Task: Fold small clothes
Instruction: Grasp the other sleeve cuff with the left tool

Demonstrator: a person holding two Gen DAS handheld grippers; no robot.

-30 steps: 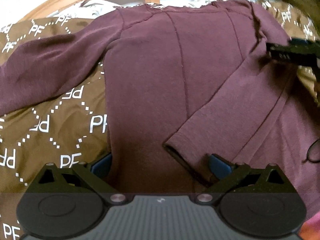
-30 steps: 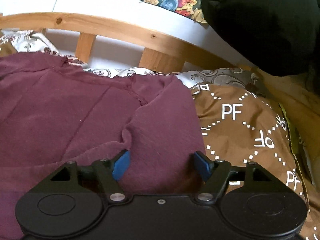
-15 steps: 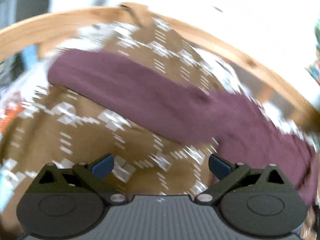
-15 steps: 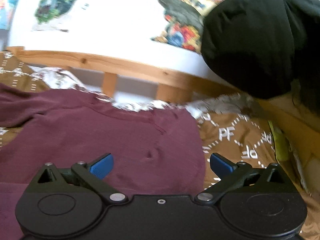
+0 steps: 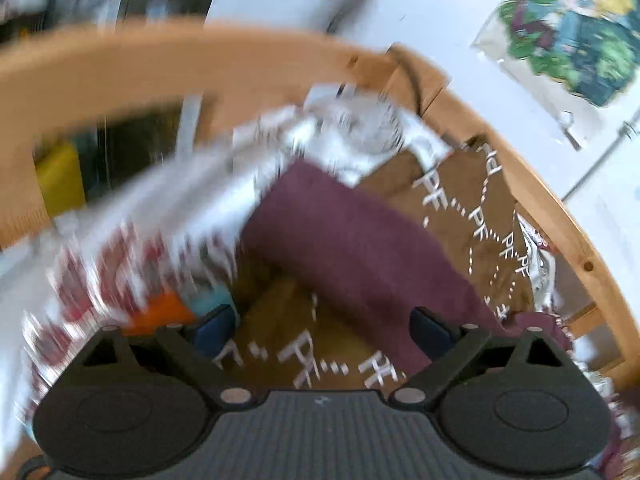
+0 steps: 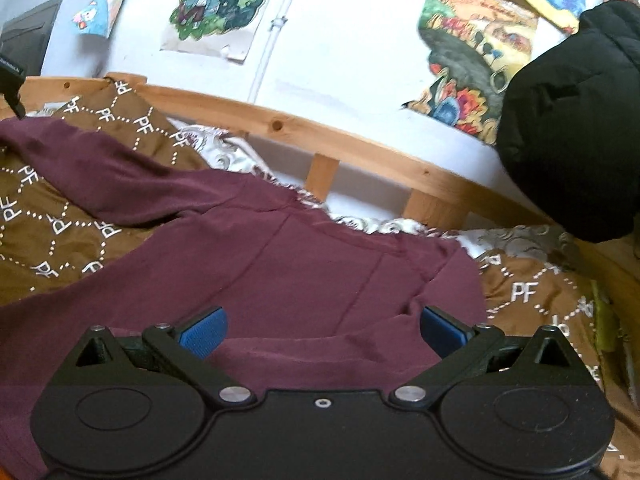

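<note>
A maroon long-sleeved top (image 6: 280,272) lies spread on a brown "PF" blanket (image 6: 44,216). Its left sleeve (image 6: 104,172) stretches out to the left; in the blurred left wrist view that sleeve (image 5: 352,248) ends near the bed's corner. My left gripper (image 5: 324,330) is open and empty, above the blanket just short of the sleeve. My right gripper (image 6: 320,330) is open and empty, over the top's right side, where the right sleeve lies folded across the body.
A wooden bed rail (image 6: 360,148) runs behind the blanket, with a white wall and posters (image 6: 216,0) beyond. A black jacket (image 6: 572,120) hangs at the right. A white patterned sheet (image 5: 168,208) and something orange (image 5: 160,312) lie at the left.
My left gripper has swung left from the top's hem to the outstretched left sleeve's end. My right gripper has opened wider and drawn back from the folded right sleeve.
</note>
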